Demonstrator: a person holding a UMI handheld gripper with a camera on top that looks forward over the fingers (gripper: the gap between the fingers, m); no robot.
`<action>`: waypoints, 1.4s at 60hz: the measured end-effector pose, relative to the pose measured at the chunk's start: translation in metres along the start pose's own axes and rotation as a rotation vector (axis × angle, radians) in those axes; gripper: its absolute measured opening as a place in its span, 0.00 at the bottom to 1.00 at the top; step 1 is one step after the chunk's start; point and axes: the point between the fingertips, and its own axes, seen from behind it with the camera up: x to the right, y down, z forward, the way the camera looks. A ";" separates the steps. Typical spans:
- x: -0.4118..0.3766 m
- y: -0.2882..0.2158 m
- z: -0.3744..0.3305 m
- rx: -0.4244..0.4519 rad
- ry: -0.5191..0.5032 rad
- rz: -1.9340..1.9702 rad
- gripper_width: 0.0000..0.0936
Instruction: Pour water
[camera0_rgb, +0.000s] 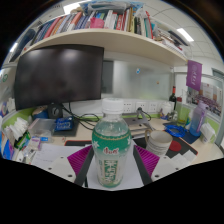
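Observation:
A clear plastic water bottle (111, 140) with a green and white label and a white cap stands upright between my fingers. My gripper (111, 160) has a magenta pad against each side of the bottle's lower body, so it is shut on the bottle. The left pad (81, 158) and right pad (142, 157) both touch the label. A pale cup (158, 143) sits on the desk just beyond the right finger. White desk surface (60, 165) shows beside the bottle's base; I cannot tell whether the base touches it.
A dark monitor (58, 75) stands at the back left of the cluttered desk. A shelf of books (100, 22) runs overhead. Blue items (184, 130) and a purple poster (194, 74) are to the right, small clutter (40, 135) to the left.

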 end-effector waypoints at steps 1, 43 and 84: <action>-0.001 -0.002 0.002 0.008 -0.005 0.006 0.85; -0.016 -0.031 0.035 -0.075 -0.243 0.317 0.35; 0.040 -0.107 0.041 -0.479 -0.726 1.896 0.35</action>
